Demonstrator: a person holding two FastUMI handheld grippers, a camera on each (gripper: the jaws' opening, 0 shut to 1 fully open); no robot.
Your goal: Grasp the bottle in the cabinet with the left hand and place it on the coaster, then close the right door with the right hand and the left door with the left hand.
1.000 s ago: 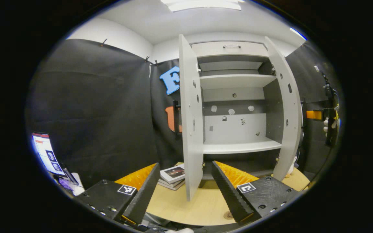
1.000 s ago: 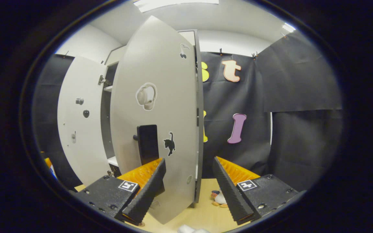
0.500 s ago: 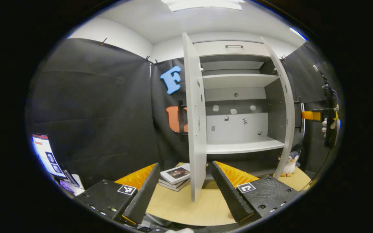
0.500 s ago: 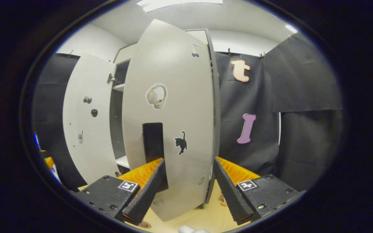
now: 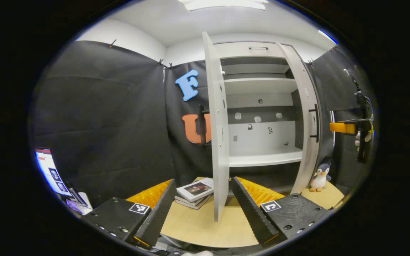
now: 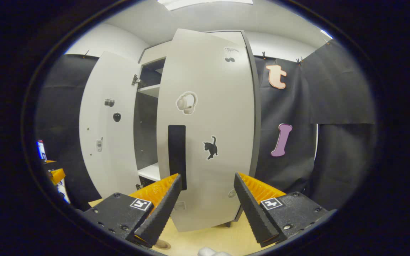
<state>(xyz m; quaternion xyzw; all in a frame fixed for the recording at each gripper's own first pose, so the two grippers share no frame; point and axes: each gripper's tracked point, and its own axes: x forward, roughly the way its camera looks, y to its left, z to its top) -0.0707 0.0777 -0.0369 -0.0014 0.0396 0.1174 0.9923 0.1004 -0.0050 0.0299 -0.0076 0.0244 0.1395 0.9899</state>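
We're in the door-closing part. Left to right:

Left gripper view: left gripper (image 5: pixel 202 209) hangs low over the wood table (image 5: pixel 198 227), jaws spread wide, holding nothing. A stack of books (image 5: pixel 194 192) lies on the table just beyond its fingers. The left door (image 5: pixel 217 142) stands edge-on to us, a tall thin slab with its long axis vertical, sitting between the two fingers in the picture but farther off, not touching them. A dark bar handle shows on its outer side. The cabinet (image 5: pixel 262 106) has flat matte grey-white shelves, small stickers on the back panel and no bottle in there. We can't make out the bottle or coaster, so we can't confirm that placement. Right door (image 5: pixel 306 121) is angled partway across the opening. At far right, the other gripper and the hand holding it are near that door. A penguin toy (image 5: pixel 320 177) stands by the cabinet foot.

Right gripper view: right gripper (image 6: pixel 206 209) faces the outer face of the right door (image 6: pixel 208 135), jaws open and empty. The panel is smooth, matte and flat, with a vertical black handle (image 6: pixel 177 156) and a cat sticker on it. The door's lower part lies straight ahead between the fingers; contact can't be judged. Gap to the cabinet is on the handle side, so the push goes forward on the panel. The right hand is much the nearer one.

Left door comes next for the left gripper, still well open.
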